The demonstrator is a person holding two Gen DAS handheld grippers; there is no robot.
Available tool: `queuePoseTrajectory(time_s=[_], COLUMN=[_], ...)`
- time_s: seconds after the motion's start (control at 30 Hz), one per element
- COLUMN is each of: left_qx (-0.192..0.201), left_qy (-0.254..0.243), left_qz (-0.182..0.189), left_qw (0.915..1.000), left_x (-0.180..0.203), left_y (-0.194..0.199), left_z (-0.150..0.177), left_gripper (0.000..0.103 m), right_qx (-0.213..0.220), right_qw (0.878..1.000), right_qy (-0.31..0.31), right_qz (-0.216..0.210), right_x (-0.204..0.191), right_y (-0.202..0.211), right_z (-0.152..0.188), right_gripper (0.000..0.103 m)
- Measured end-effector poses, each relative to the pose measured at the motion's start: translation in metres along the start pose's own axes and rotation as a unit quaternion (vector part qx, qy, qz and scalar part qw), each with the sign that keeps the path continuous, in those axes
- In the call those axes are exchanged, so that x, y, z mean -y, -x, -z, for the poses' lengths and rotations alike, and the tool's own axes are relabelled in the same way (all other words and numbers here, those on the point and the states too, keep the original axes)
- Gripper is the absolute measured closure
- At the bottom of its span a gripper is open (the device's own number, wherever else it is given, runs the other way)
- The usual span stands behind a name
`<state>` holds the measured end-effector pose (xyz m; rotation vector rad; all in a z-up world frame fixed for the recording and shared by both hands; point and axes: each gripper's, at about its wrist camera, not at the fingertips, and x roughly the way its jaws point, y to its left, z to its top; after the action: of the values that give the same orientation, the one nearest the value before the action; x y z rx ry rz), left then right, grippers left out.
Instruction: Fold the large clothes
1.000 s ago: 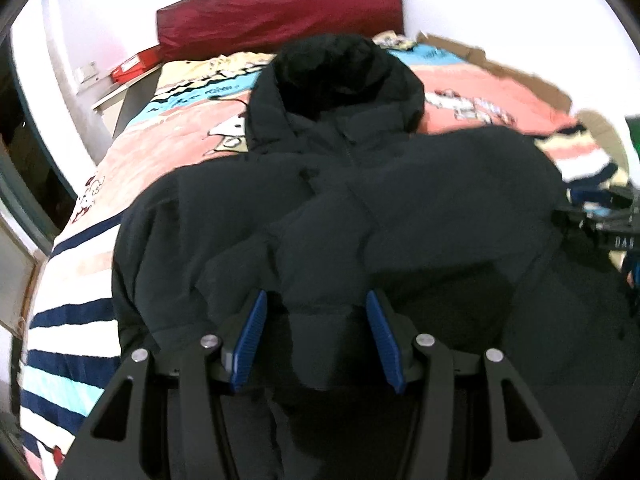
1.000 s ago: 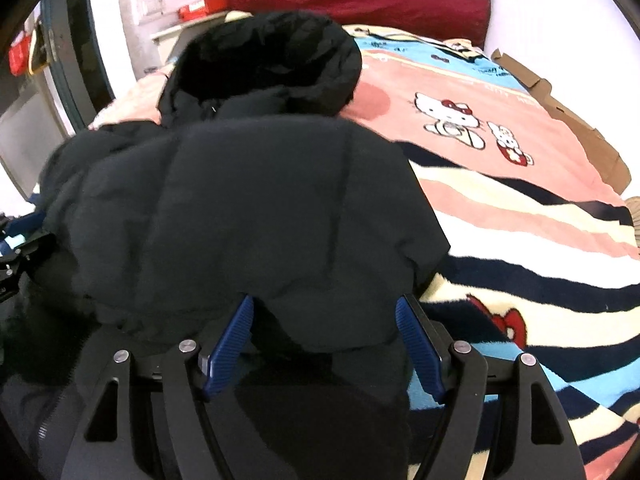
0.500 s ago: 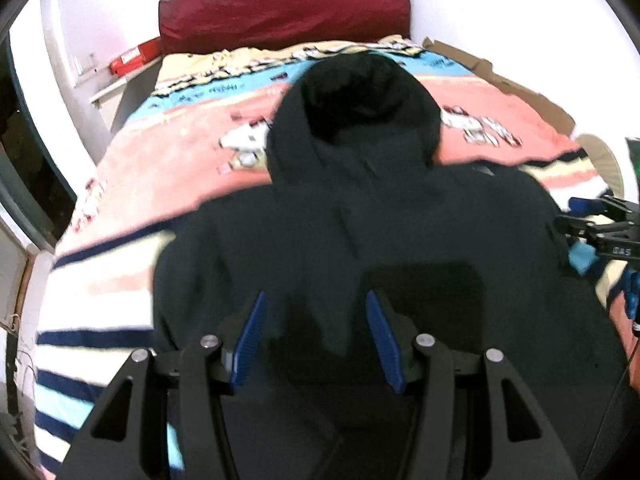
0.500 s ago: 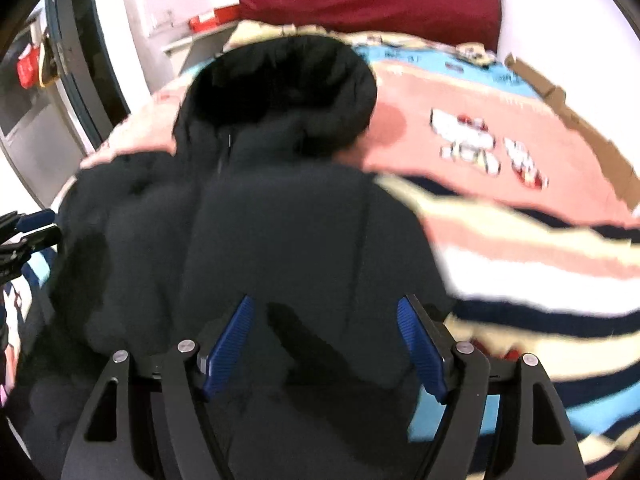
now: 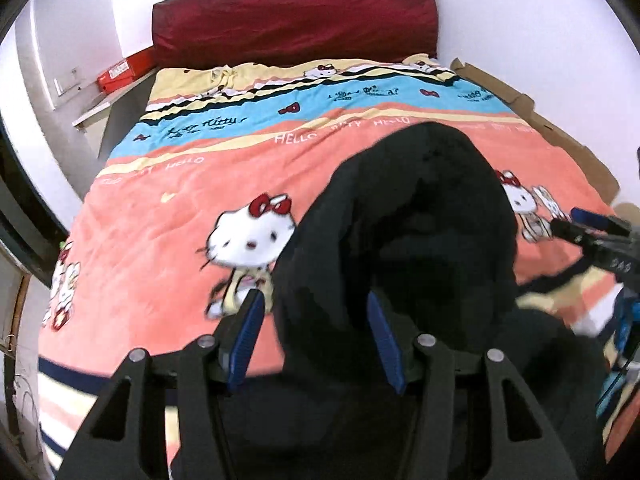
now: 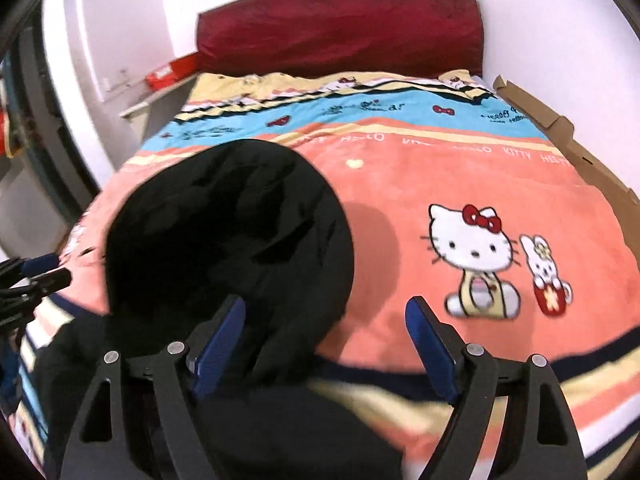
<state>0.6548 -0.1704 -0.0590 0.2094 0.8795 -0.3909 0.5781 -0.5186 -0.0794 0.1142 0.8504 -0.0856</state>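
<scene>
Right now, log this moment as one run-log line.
garment: black hooded jacket on bed blanket, hood toward headboard | left gripper: open over hood | right gripper: open | fold: unfinished

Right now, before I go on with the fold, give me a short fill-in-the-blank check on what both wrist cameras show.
1. The jacket on the bed is ____ in colour.
2. The headboard behind the blanket is dark ____.
3. The left gripper has its jaws ____, with the hood lying between them.
4. The cat drawn beside the right gripper wears a red ____.

Missing words: black; red; open; bow
</scene>
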Motion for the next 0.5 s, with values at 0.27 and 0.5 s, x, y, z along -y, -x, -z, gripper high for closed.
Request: queuePoseTrajectory(time_s=[0.27,0.5], left_qx=[-0.02,-0.022], left_qy=[-0.019,-0.009], left_qz=[-0.025,-0.031], left_qw=[0.9993,0.9992], left_x=[0.017,0.016], left_y=[-0.081,-0.093], left_z=[-0.024,-0.019], left_gripper=[0.051,0.089], right_qx=[-0.025,-0.052], right_qw=[0.999,0.998], right_qy=[-0.016,-0.03], right_qz=[0.031,-0.01], right_x=[0.002,-0.002], right_y=[-0.092,-0.122], right_z=[-0.021,-0.015], right_gripper=[0.018,0.086])
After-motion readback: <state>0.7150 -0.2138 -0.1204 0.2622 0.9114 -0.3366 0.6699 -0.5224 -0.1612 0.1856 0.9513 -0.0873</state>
